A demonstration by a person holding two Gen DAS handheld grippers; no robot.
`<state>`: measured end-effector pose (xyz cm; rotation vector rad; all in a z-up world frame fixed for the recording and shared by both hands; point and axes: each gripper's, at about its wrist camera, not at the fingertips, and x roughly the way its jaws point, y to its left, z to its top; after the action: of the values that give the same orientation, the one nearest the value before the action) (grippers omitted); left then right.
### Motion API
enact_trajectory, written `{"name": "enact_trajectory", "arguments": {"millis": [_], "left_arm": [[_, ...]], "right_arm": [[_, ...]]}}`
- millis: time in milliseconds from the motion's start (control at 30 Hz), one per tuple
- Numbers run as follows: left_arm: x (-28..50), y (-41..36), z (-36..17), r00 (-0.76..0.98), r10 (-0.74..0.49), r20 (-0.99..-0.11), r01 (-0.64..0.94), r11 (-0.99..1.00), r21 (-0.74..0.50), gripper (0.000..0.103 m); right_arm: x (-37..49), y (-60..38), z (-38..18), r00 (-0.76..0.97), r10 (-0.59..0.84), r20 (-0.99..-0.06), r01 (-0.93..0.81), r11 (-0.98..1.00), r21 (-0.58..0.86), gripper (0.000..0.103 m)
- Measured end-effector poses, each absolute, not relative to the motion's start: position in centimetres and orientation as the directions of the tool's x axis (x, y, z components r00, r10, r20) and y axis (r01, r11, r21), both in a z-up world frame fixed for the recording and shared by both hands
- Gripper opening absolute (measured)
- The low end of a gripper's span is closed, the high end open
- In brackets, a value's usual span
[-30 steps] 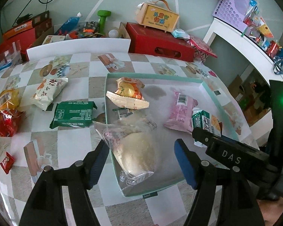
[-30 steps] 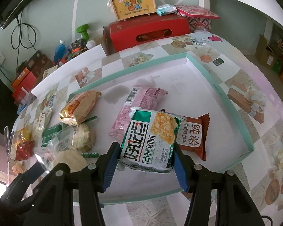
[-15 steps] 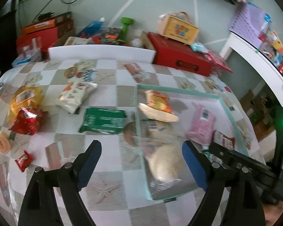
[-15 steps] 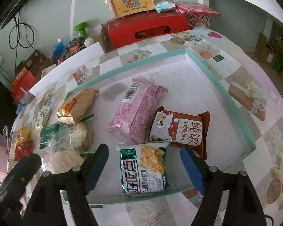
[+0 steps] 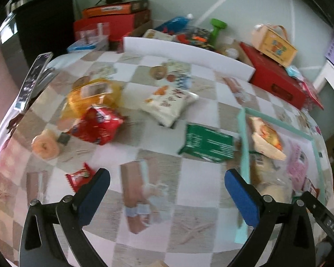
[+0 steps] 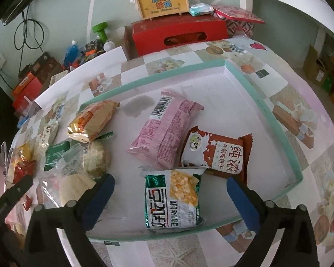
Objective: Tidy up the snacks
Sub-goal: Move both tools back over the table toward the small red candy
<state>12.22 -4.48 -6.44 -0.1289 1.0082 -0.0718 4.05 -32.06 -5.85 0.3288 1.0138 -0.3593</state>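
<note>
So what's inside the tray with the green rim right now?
The tray holds a green-and-yellow packet, a brown biscuit packet, a pink packet, an orange packet and clear-wrapped buns. What lies under them is hidden.

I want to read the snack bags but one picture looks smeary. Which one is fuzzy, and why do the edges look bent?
Left wrist view: smeared with motion blur, so the green packet and red bag print is unreadable. Right wrist view: sharp; the green-and-yellow packet lettering shows clearly. Both views: the fisheye lens bends straight lines, like the tray rim, and darkens the corners.
</note>
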Motion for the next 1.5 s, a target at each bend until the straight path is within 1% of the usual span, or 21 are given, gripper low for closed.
{"name": "enact_trajectory", "arguments": {"millis": [333, 600, 733, 900, 1100, 1367, 1433, 1500], "left_arm": [[12.6, 0.1, -5.9, 0.549, -0.096, -0.83, -0.109, 0.977, -0.185, 0.102], [13.1, 3.8, -5.8, 0.531, -0.014, -0.848, -0.192, 0.972, -0.137, 0.102], [13.2, 5.8, -5.8, 0.519, 0.0, -0.855, -0.222, 0.966, -0.134, 0.102], [13.5, 7.7, -6.0, 0.517, -0.014, -0.856, -0.236, 0.959, -0.158, 0.102], [13.6, 9.2, -6.3, 0.516, -0.028, -0.856, -0.254, 0.95, -0.184, 0.102], [13.6, 9.3, -7.8, 0.465, -0.067, -0.883, -0.244, 0.949, -0.201, 0.102], [13.6, 9.6, -8.0, 0.451, -0.066, -0.89, -0.257, 0.946, -0.2, 0.102], [13.5, 10.1, -8.3, 0.44, -0.073, -0.895, -0.277, 0.937, -0.212, 0.102]], "right_arm": [[4.2, -31.2, -5.5, 0.507, -0.155, -0.848, 0.415, 0.906, 0.083, 0.103], [4.4, -30.1, -4.5, 0.561, -0.135, -0.816, 0.377, 0.92, 0.107, 0.103], [4.6, -28.9, -3.7, 0.599, -0.14, -0.789, 0.349, 0.932, 0.099, 0.103], [4.8, -27.4, -2.9, 0.645, -0.094, -0.759, 0.309, 0.94, 0.147, 0.103], [5.6, -24.0, -1.9, 0.679, -0.038, -0.733, 0.226, 0.961, 0.16, 0.103], [7.8, -17.6, -2.0, 0.664, 0.14, -0.735, 0.043, 0.973, 0.225, 0.103], [8.3, -15.9, -2.3, 0.65, 0.193, -0.735, -0.005, 0.968, 0.249, 0.103], [8.7, -14.6, -2.7, 0.634, 0.215, -0.743, -0.038, 0.968, 0.248, 0.103]]}}
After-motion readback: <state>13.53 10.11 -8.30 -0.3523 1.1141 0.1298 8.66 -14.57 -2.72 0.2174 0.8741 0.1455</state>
